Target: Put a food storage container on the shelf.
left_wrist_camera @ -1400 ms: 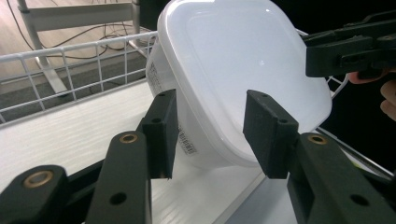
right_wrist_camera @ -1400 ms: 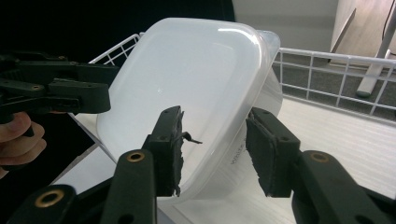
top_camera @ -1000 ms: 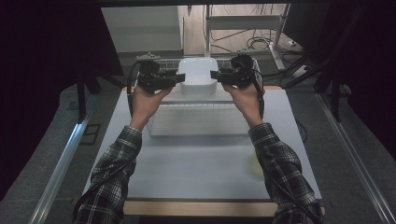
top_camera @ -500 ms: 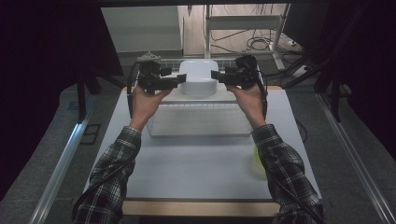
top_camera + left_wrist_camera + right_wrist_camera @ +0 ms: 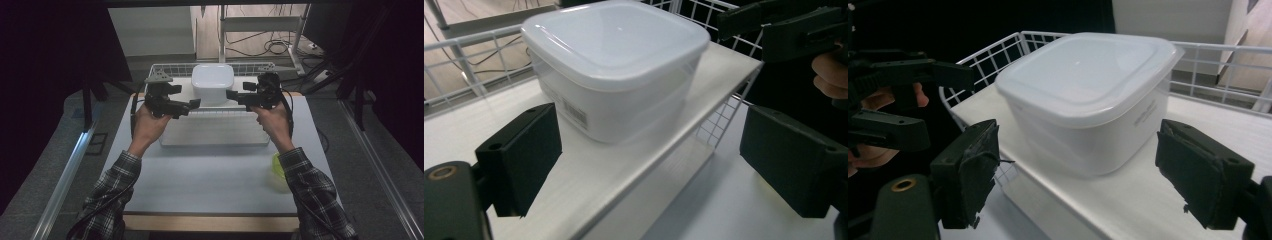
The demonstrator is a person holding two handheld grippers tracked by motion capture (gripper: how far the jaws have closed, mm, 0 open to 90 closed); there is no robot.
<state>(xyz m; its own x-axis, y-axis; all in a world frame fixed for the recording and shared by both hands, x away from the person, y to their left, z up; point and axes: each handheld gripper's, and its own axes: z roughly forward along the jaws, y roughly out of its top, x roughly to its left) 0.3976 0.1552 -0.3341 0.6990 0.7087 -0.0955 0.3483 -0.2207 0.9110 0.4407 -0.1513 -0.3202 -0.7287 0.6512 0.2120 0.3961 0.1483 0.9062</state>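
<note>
A white lidded plastic container (image 5: 213,82) stands on the top shelf of a white wire rack (image 5: 215,131). My left gripper (image 5: 196,104) hovers at its near left and my right gripper (image 5: 231,94) at its near right, tips pointing toward each other. Both have just been opening their jaws. In the left gripper view the container (image 5: 619,65) stands just beyond the left gripper (image 5: 659,160), whose pads touch nothing. In the right gripper view the right gripper (image 5: 1083,175) is likewise open, just short of the container (image 5: 1088,95).
The rack's wire rim (image 5: 165,67) fences the back and sides of the shelf. The rack stands on a white table (image 5: 210,175), where a yellow-green object (image 5: 276,166) lies by the right forearm. Dark curtains flank the table.
Both grippers have drawn back from the container's sides toward the person and slightly down. The container stays on the shelf.
</note>
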